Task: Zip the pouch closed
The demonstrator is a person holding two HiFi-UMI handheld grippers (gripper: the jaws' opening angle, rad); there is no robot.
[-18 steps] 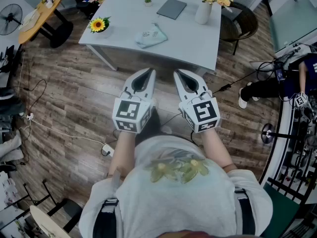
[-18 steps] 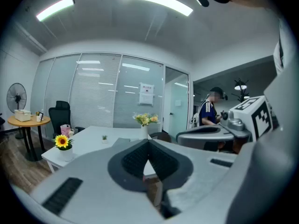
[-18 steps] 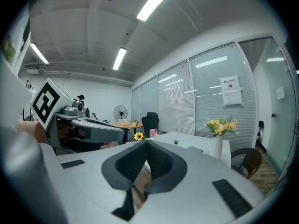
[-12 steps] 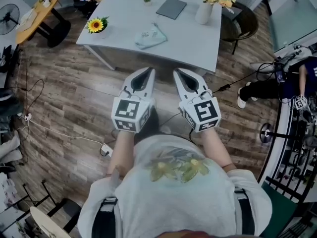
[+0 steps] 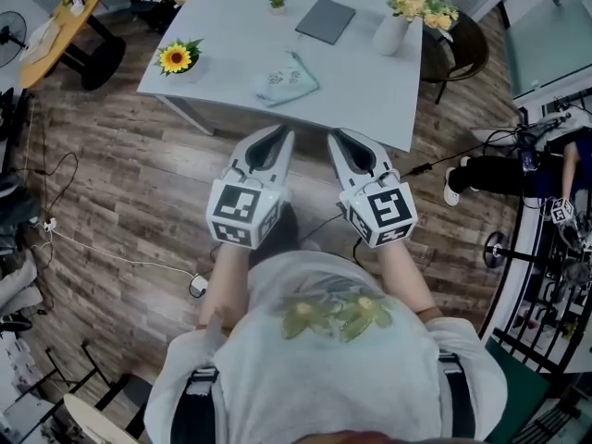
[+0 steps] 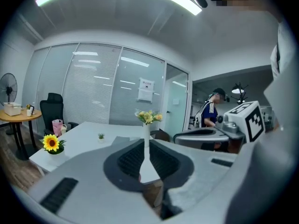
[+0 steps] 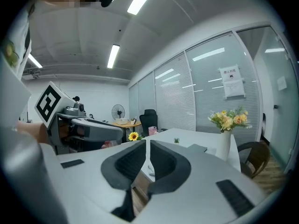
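A pale green pouch [image 5: 286,79] lies near the front edge of the white table [image 5: 231,44] in the head view. My left gripper [image 5: 280,131] and right gripper [image 5: 335,135] hang side by side over the wood floor, short of the table, both shut with nothing between the jaws. In the left gripper view my left gripper [image 6: 145,141] points toward the table; the pouch is hidden behind the jaws. In the right gripper view my right gripper [image 7: 146,143] also faces the table, and a bit of the pouch [image 7: 150,168] shows between the jaws' bases.
On the table stand a sunflower pot [image 5: 178,57], a small green plant [image 5: 277,2], a grey notebook [image 5: 326,19] and a white vase of yellow flowers [image 5: 392,28]. A dark chair [image 5: 455,44] sits right of the table. Cables [image 5: 111,257] run over the floor. A person [image 6: 212,113] stands at the right.
The table and floor have shifted slightly down and right in the head view, so the view has moved a little toward the table. Both grippers stay shut in the same pose.
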